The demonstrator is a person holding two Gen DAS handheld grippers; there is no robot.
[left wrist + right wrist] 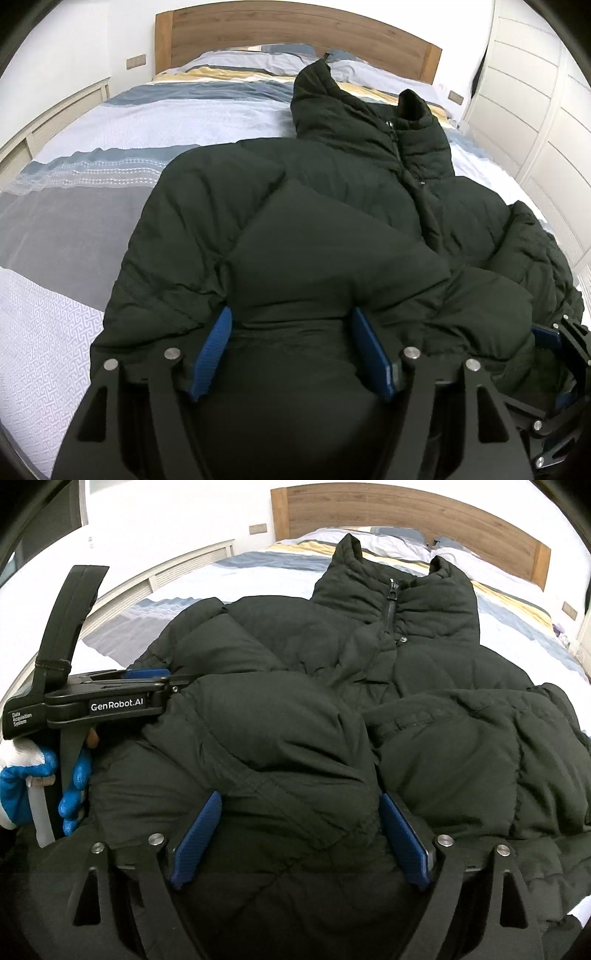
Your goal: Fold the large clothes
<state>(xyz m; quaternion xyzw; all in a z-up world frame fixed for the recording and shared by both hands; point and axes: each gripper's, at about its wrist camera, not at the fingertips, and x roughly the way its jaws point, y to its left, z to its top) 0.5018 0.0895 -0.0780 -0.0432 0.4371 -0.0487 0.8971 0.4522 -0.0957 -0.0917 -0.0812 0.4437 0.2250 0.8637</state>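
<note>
Both grippers' blue fingers stand spread wide, puffy black jacket bulging between them, apparently unpinched.

Both wrist cameras sit close above the jacket, facing the headboard

left gripper jaws apart, right gripper likewise

Bed w/ striped cover lies bare to the left of the puffer jacket; free passage is offered there. The right side is hemmed by wardrobe doors, close to the bed edge. Headboard blocks the far end. Left gripper & gloved hand crowd the jacket's left hem.
</note>
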